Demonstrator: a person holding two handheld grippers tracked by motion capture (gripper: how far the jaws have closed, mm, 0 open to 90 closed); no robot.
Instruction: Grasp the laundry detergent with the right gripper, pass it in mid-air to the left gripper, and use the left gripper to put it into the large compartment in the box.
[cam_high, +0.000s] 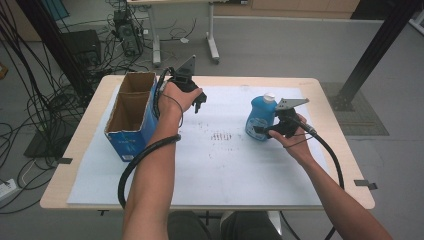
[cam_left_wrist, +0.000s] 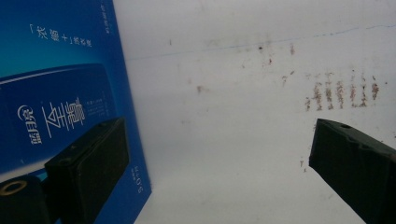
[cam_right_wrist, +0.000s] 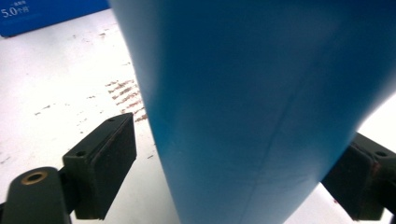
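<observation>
While the left gripper (cam_high: 199, 104) hangs wide open beside the box (cam_high: 131, 114), the right gripper (cam_high: 266, 131) straddles the upright blue bottle (cam_high: 260, 117) mid-worktop (cam_high: 220, 165), pads not quite squeezing.

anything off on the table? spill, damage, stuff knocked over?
No spill or tipping. The blue bottle stands upright with its cap on, between the right gripper jaws. The blue box is upright, top open. One oddity: rows of brownish marks stain the white sheet mid-table; they look like old stains, not fresh liquid.
</observation>
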